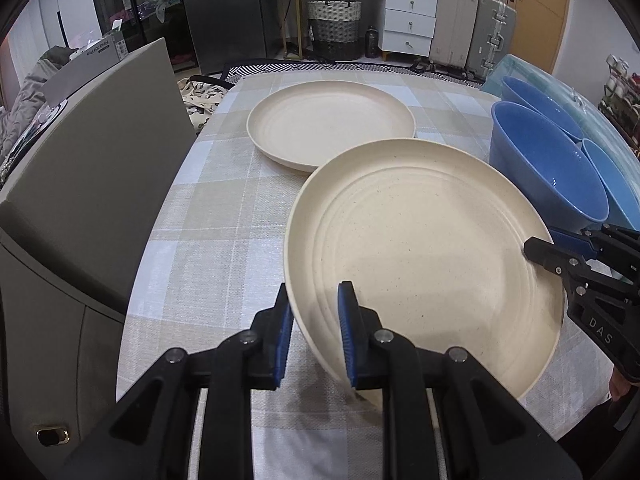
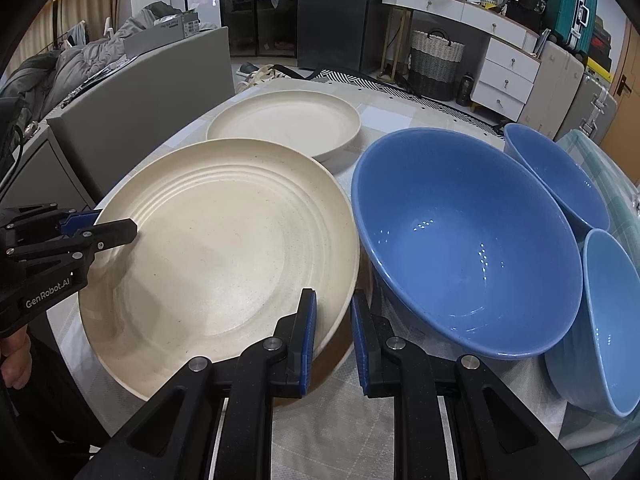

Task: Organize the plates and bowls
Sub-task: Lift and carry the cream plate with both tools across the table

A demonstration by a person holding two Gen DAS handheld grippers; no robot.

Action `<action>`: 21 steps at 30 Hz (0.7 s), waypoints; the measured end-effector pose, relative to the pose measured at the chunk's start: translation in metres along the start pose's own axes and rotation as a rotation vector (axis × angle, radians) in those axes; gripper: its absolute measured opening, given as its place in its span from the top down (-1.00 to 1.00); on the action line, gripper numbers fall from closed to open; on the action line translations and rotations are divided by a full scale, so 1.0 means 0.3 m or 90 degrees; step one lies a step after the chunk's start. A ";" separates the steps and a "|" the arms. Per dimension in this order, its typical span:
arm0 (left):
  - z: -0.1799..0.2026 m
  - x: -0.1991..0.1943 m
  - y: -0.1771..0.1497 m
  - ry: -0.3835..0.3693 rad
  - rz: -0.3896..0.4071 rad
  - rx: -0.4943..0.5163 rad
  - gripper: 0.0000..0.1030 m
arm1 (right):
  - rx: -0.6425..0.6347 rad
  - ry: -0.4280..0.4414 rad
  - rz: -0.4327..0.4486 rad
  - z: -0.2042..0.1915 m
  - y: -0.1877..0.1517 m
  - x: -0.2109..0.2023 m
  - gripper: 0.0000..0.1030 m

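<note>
A cream plate [image 1: 420,256] is gripped by its rim on opposite sides, by the left gripper [image 1: 314,332] and the right gripper [image 2: 334,340], jaws closed on it, near the table's [image 1: 224,216] front edge. A second plate [image 1: 332,122] lies toward the far edge; stacking is judged not yet done. Three blue bowls [image 2: 460,240] are crowded unstacked along the right edge, just beside the held plate. A grey chair [image 1: 100,160] stands at the left edge.
</note>
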State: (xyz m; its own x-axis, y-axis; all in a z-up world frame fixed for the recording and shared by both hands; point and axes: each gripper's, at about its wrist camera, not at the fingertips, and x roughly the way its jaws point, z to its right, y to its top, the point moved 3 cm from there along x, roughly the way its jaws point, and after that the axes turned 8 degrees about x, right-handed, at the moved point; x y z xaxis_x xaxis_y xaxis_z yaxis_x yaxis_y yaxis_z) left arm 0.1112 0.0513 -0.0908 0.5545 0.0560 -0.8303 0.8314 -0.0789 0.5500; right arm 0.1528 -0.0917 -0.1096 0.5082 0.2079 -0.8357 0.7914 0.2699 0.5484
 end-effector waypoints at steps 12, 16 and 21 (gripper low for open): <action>0.030 0.030 -0.007 0.008 -0.018 0.018 0.61 | -0.008 -0.028 -0.012 -0.009 -0.002 0.047 0.64; 0.038 0.041 -0.010 0.009 -0.028 0.025 0.60 | -0.010 -0.035 -0.013 -0.020 -0.013 0.045 0.64; 0.049 0.052 -0.013 0.009 -0.036 0.033 0.58 | -0.009 -0.041 -0.022 -0.028 -0.017 0.054 0.63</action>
State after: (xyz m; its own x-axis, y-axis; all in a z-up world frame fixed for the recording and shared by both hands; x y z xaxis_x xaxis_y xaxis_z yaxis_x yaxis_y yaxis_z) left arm 0.1161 0.0379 -0.1073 0.5078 0.0764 -0.8581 0.8586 -0.1267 0.4968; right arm 0.1541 -0.0819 -0.1257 0.5015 0.1380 -0.8541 0.8043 0.2893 0.5190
